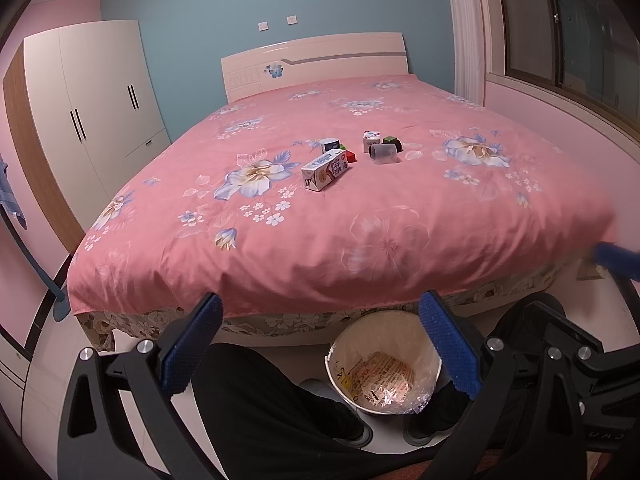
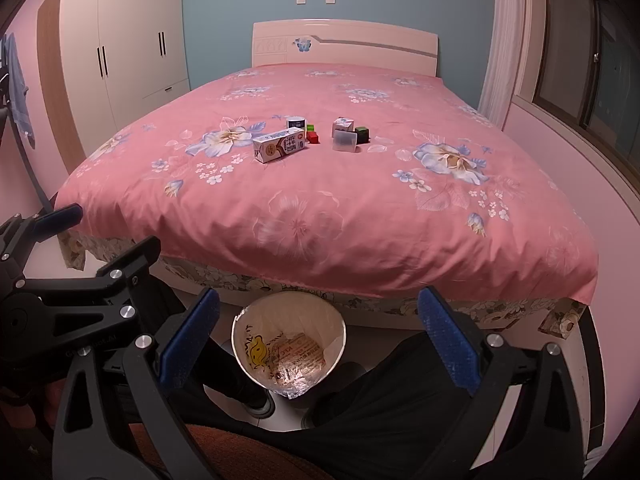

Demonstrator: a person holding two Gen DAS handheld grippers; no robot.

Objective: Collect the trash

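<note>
Pink bedspread (image 2: 320, 208) bears a milk carton (image 2: 279, 145) lying lengthwise left-right.

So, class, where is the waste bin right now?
In both wrist views the waste bin stands on the floor at the bed's foot, between the person's shoes.

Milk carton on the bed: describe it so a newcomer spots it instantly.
On the pink floral bed, find the small cluster of items mid-mattress. The milk carton is the nearest, leftmost piece there. It lies on its side, the only long white box, far bigger than the cubes behind.
</note>
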